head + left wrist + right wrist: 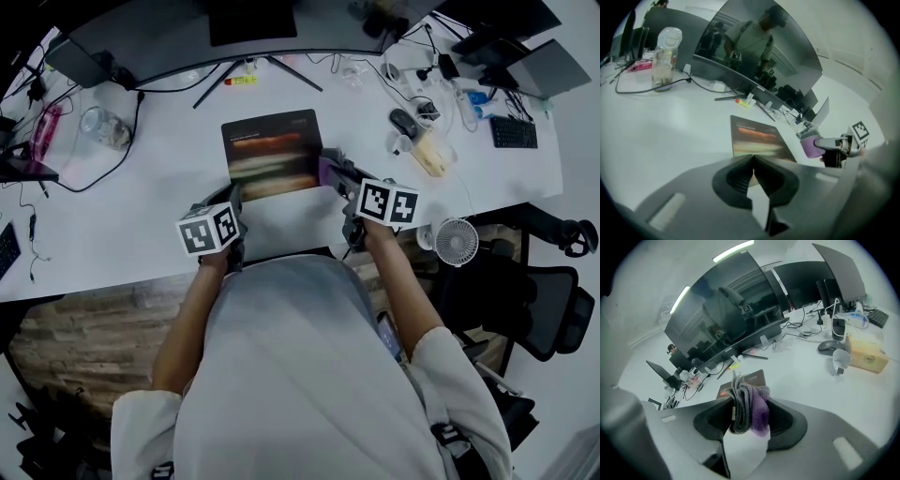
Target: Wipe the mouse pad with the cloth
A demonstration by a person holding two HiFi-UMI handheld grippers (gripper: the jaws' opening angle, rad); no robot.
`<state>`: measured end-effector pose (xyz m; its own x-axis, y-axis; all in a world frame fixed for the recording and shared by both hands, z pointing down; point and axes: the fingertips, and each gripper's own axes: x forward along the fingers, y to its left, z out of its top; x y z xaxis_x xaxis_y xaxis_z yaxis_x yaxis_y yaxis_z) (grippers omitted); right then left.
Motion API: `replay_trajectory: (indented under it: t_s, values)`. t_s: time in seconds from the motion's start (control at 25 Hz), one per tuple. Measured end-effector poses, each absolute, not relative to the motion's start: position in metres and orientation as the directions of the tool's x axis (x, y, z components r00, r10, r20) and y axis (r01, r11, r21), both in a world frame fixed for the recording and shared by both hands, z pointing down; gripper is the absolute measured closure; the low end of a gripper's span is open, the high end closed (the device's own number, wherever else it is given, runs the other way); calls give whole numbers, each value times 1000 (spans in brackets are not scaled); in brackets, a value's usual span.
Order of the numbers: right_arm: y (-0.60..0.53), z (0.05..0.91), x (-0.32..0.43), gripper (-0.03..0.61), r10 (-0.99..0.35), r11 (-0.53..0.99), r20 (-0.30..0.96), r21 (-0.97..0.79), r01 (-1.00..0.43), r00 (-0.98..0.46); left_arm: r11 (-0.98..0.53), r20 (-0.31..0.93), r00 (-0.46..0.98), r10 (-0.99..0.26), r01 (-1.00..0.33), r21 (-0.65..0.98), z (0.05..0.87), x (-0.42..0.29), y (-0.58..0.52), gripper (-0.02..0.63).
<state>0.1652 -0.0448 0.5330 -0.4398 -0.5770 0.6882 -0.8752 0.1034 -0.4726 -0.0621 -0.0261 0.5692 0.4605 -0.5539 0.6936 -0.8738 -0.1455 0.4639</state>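
Note:
A dark mouse pad (272, 153) with orange and pale bands lies on the white desk (159, 206), in front of the monitor. My right gripper (337, 174) is by the pad's right near corner, shut on a bunched grey and purple cloth (749, 408). That cloth (327, 170) pokes out toward the pad edge. My left gripper (234, 200) sits at the pad's left near corner, jaws shut with nothing in them. In the left gripper view the pad (757, 139) lies just beyond the closed fingertips, and the right gripper (834, 146) with the cloth (809, 146) shows to the right.
A curved monitor (244, 28) on a stand backs the desk. A glass jar (103, 127) and cables sit at the left. At the right are a computer mouse (404, 122), a wooden tissue box (431, 153), a keyboard (514, 131), a small fan (457, 241) and a chair (534, 291).

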Motion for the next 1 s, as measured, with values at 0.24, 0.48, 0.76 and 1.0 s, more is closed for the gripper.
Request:
replay_trajectory:
  t_s: [0.24, 0.48, 0.76, 1.0]
  values:
    - [-51, 496, 161, 373, -637, 169, 621, -464, -870, -455, -231, 616, 454, -643, -883, 410, 512, -65, -40, 614]
    - [-48, 453, 153, 382, -685, 274, 557, -401, -874, -470, -327, 480, 471, -740, -876, 356, 443, -66, -46, 614]
    - [-35, 387, 141, 388, -756, 372, 439, -321, -871, -485, -392, 326, 479, -815, -870, 298, 373, -70, -42, 614]
    - [-16, 344, 145, 396, -811, 394, 348, -269, -879, -470, -404, 240, 472, -848, -870, 283, 334, -69, -30, 614]
